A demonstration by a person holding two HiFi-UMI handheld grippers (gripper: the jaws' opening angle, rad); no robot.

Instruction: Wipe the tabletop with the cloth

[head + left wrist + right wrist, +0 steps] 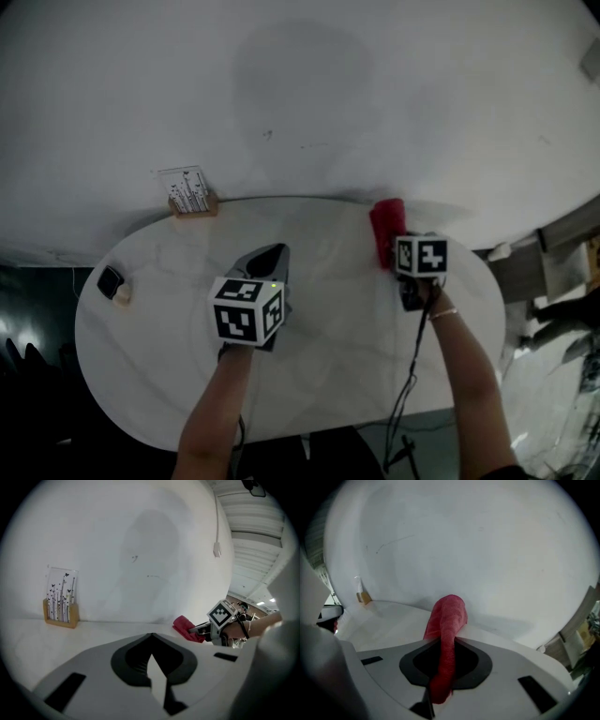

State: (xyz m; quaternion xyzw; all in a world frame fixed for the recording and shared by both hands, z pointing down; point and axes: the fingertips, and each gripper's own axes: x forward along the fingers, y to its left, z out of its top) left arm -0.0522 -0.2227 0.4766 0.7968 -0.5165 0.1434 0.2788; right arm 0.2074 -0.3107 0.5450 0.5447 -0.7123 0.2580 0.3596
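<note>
A red cloth [385, 225] lies bunched at the far right edge of the white oval tabletop [159, 361]. My right gripper [396, 251] is shut on its near end. In the right gripper view the cloth [449, 616] runs out from between the closed jaws and droops forward over the table [389, 620]. My left gripper [271, 253] hovers over the table's middle. Its jaws are shut with nothing between them [151, 635]. From the left gripper view the cloth [184, 628] and the right gripper's marker cube [221, 614] show at the right.
A small card stand [192, 194] with a wooden base sits at the table's far left edge, against the white wall. A small black and beige object [113, 283] lies near the left rim. A cable [410, 375] hangs from the right gripper over the near edge.
</note>
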